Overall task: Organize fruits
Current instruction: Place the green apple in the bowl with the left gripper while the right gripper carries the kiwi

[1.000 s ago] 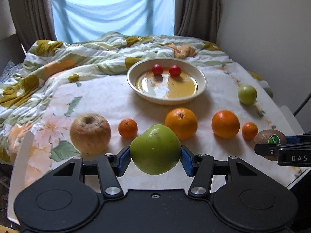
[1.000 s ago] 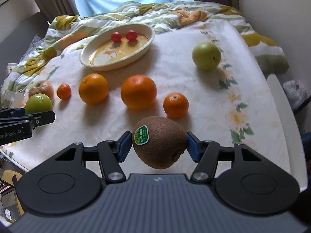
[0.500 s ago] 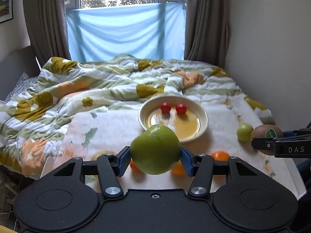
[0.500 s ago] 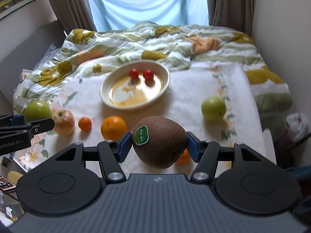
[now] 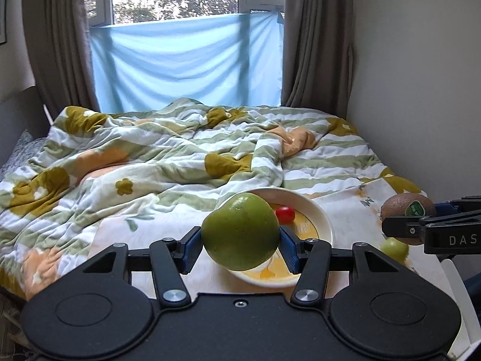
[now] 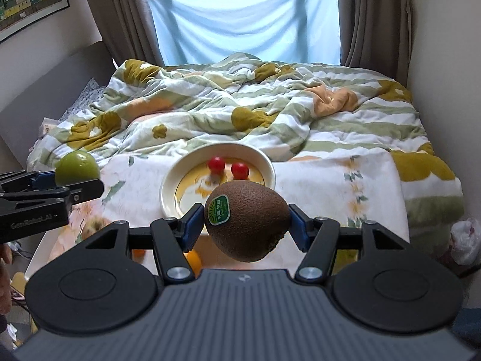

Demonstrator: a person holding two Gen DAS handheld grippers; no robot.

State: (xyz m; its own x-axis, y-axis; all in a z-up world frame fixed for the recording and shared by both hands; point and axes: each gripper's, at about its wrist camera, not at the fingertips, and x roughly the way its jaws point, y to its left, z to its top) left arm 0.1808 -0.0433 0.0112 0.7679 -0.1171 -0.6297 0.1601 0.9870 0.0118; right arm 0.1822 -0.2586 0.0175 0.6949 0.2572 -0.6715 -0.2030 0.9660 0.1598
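My left tool [image 5: 240, 245] was clamped on a green apple [image 5: 240, 231], its blue pads pressing both sides, and the fruit hung in the air in front of the cream bowl [image 5: 326, 225]. My right tool [image 6: 246, 225] gripped a brown kiwi [image 6: 249, 219] the same way, its green sticker facing me. From the left camera the apple blocked most of the bowl, leaving one cherry tomato [image 5: 285, 214] showing at its right edge. From the right camera the kiwi covered the bowl's [image 6: 168, 180] near rim, and both cherry tomatoes [image 6: 217, 164] sat side by side inside, toward its far side.

The bowl rested on a flat floral cloth [image 6: 315, 186] spread over the bed, with a rumpled striped quilt [image 6: 240, 105] heaped behind it. A second, smaller green apple [image 5: 394, 248] lay on the cloth to the right of the bowl, partly behind my right tool [image 5: 433, 231] as seen from the left. Orange fruit [image 6: 194, 260] peeked out below the right tool's linkage, mostly hidden. Brown curtains [image 5: 315, 39] framed a window with pale blue fabric [image 5: 186, 63] across its lower part, and a framed picture [image 6: 30, 0] hung on the left wall
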